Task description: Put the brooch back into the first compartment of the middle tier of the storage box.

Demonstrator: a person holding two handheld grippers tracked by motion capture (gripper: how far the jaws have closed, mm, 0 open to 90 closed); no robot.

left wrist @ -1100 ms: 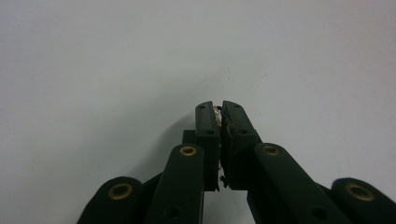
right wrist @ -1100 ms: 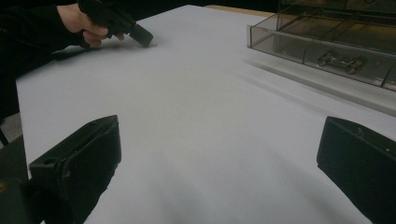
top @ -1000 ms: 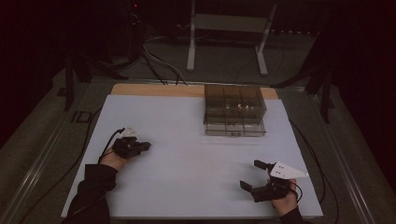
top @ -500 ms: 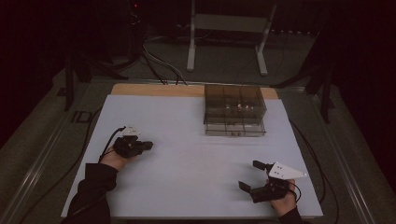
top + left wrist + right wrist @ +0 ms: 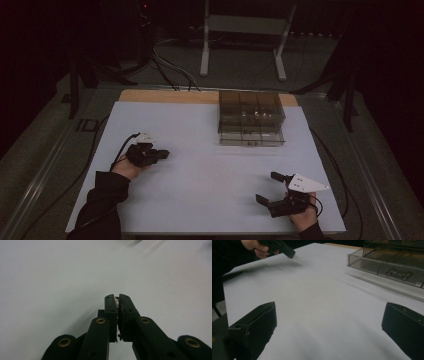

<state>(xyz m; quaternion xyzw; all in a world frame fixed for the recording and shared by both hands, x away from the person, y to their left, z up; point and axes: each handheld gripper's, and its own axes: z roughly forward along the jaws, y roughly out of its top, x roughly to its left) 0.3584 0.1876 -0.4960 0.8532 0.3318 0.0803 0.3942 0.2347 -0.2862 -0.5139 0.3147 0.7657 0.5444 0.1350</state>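
My left gripper (image 5: 164, 154) hovers just above the left half of the white table top (image 5: 210, 165), pointing right. Its jaws are shut on a small shiny metal piece (image 5: 116, 299), which peeks out at the tips of the left gripper (image 5: 117, 296). In the right gripper view the left gripper (image 5: 290, 253) sits far off with the small shiny piece (image 5: 294, 257) at its tip. My right gripper (image 5: 267, 187) rests near the front right edge, jaws wide open with nothing between them. The right gripper (image 5: 329, 312) looks across bare table.
A smoky transparent drawer box (image 5: 251, 117) stands at the back right of the table; its front drawer with a metal handle (image 5: 398, 274) faces me. A wooden strip (image 5: 165, 96) runs along the far edge. Cables (image 5: 100, 165) trail off the left side.
The left hand has risen a little and drifted slightly right with its jaws still shut on the small piece. The right hand has stayed put.
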